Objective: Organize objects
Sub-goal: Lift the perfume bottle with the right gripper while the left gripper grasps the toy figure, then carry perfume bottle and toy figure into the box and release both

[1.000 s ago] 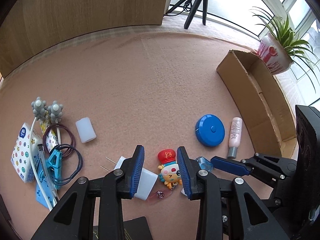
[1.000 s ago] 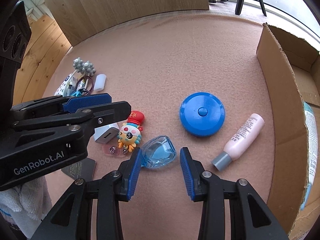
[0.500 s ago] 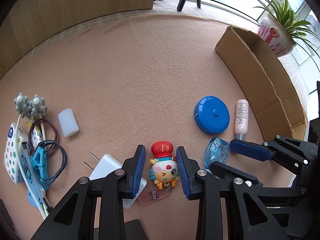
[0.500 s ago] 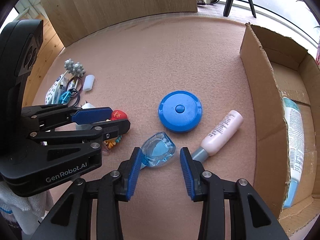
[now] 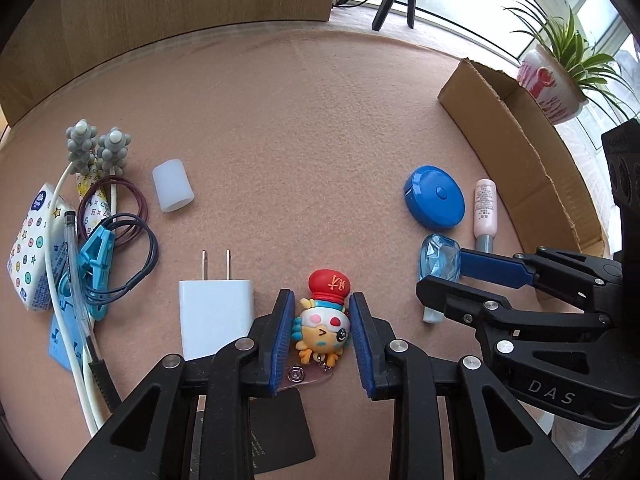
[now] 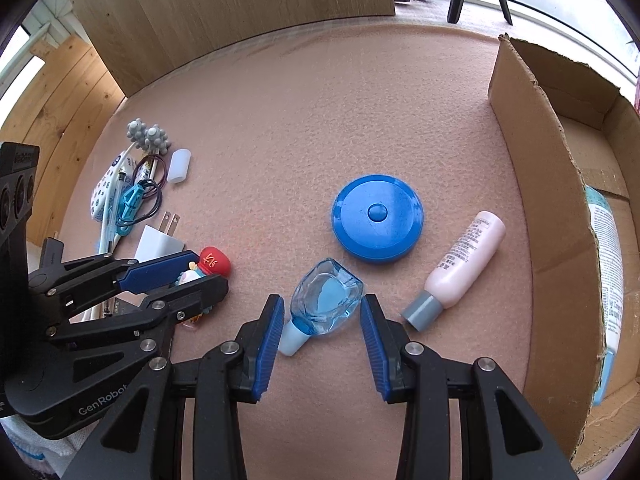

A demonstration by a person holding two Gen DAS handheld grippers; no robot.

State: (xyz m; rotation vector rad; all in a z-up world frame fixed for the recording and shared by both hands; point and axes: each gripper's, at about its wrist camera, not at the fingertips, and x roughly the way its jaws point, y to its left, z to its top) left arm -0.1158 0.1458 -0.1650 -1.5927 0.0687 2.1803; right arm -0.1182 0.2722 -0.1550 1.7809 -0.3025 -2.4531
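Note:
A cartoon figure badge (image 5: 324, 320) with a red hat lies on the pink mat. My left gripper (image 5: 318, 340) straddles it, and its jaws are closing with the blue pads just at the figure's sides. A small clear-blue bottle (image 6: 326, 300) with a pale cap lies on the mat between the fingers of my right gripper (image 6: 320, 320), which stands open with small gaps on both sides. The left wrist view shows the right gripper (image 5: 440, 276) around the bottle (image 5: 438, 256). The right wrist view shows the left gripper (image 6: 210, 270) over the figure (image 6: 214, 260).
A round blue tape measure (image 6: 378, 220) and a pink bottle (image 6: 464, 256) lie beside the cardboard box (image 6: 560, 220), which holds a white tube (image 6: 608, 264). A white charger (image 5: 216, 320) lies left of the figure. Far left are a tissue pack (image 5: 32, 248), a blue clip (image 5: 96, 256), hair ties and a white cap (image 5: 173, 186).
My left gripper has come down over the figure, which now sits between narrower jaws. The right gripper has closed in on the blue bottle, now deeper between its fingers.

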